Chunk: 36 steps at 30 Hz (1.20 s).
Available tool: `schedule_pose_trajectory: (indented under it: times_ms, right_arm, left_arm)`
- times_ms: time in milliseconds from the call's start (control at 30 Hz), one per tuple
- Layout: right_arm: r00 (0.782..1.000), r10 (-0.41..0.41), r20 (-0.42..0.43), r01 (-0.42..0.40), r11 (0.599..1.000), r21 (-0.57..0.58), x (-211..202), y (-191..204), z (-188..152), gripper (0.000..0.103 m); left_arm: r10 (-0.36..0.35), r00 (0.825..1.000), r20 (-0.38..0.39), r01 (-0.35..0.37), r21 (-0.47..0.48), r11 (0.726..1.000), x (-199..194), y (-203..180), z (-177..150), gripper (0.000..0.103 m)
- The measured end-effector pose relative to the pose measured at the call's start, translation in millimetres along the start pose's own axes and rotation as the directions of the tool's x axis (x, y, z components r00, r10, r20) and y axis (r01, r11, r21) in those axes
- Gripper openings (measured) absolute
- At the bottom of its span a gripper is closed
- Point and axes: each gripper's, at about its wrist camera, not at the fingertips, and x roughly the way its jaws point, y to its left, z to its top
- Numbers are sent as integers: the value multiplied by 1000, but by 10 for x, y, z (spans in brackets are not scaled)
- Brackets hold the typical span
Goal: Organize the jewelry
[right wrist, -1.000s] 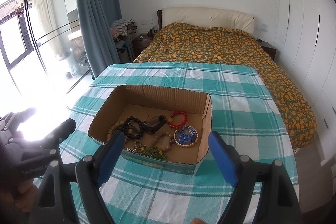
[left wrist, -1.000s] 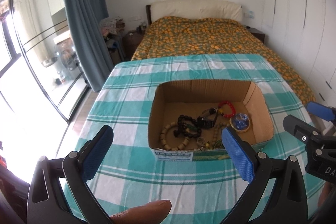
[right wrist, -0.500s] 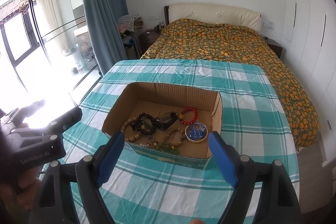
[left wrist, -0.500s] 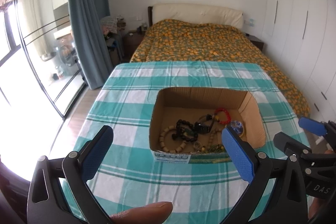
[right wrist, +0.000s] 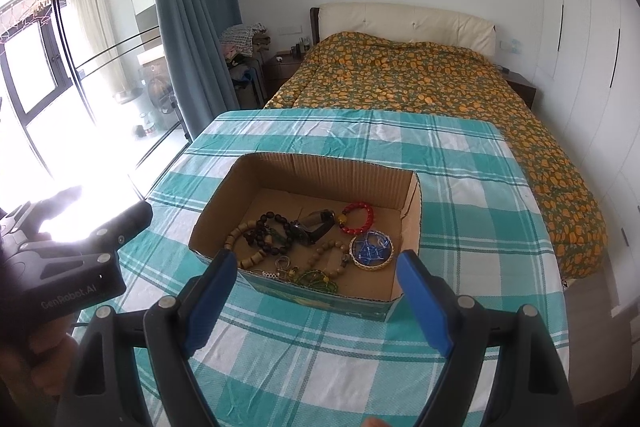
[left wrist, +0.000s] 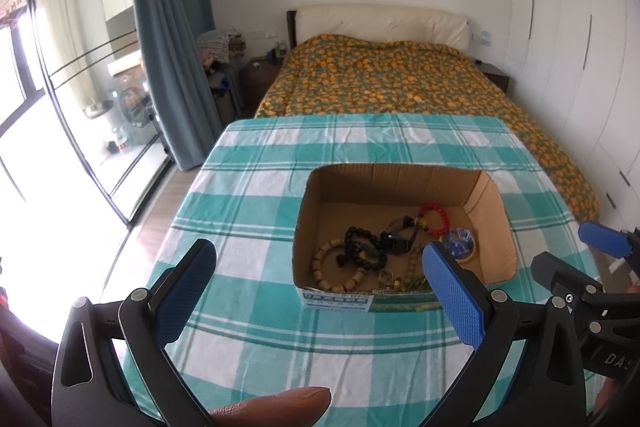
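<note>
Cardboard box [right wrist: 408,219] of jewelry [right wrist: 304,231] lies just beyond both grippers' spread, empty fingers [right wrist: 424,303].

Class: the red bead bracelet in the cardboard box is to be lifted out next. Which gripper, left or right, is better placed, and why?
Probably right. The red bead bracelet lies near the cardboard box wall on the right gripper side, between its open jaws; the left gripper, also open, centres on the box's near-left corner.

White walls; bed [left wrist: 384,83] behind; blue curtain [left wrist: 172,27], bright glass doors [left wrist: 72,87] left.
</note>
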Motion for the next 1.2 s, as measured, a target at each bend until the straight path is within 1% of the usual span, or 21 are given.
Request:
schedule_pose_trajectory:
  times_ms: [1200]
  right_arm:
    - [1000, -16, 17, 16, 1000, -15, -58, -10, 45, 84]
  left_arm:
    - [14, 1000, 0, -14, 3, 1000, -17, -3, 35, 103]
